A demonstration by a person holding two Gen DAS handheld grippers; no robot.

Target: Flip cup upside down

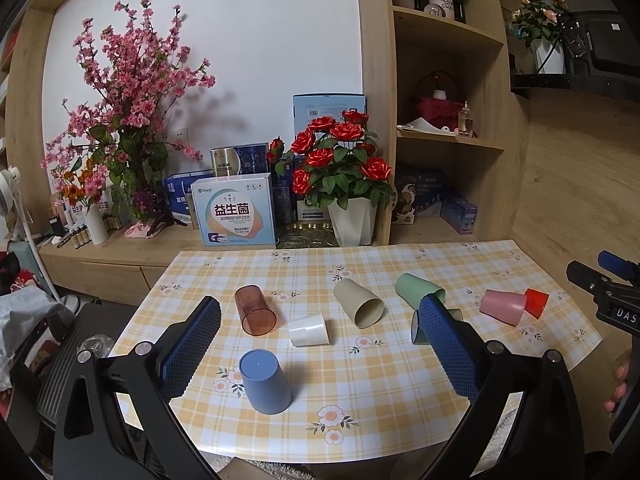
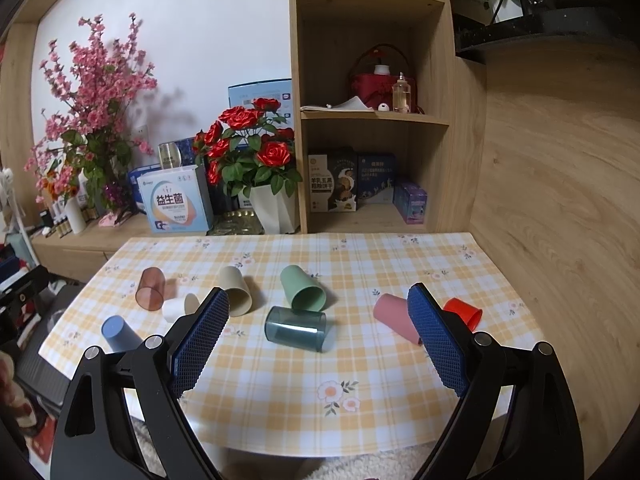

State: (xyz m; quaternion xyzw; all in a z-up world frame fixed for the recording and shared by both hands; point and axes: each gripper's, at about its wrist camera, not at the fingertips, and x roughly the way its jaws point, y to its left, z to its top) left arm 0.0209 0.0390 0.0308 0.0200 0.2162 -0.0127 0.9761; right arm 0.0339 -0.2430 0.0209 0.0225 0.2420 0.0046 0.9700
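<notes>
8 plastic cups sit on the table with the yellow plaid, flower-printed cloth (image 2: 360, 360). Both hand-held grippers hover above its near edge with their blue-padded jaws spread wide and nothing between them.

In the left wrist view, the left gripper (image 1: 320, 344) frames the solid blue cup (image 1: 265, 382), which stands upside down just in front of its left finger. Beyond it lie, on their sides, the translucent brown cup (image 1: 255, 310), the small white cup (image 1: 308, 329) and the beige cup (image 1: 359, 302).

In the right wrist view, the right gripper (image 2: 326, 340) frames the smoky grey transparent cup (image 2: 295, 328), lying on its side, with the mint green cup (image 2: 302, 289) tipped over just behind it, touching or nearly so. The pink cup (image 2: 394, 320) lies partly behind the right finger, and the small red cup (image 2: 464, 312) lies just past that finger.
</notes>
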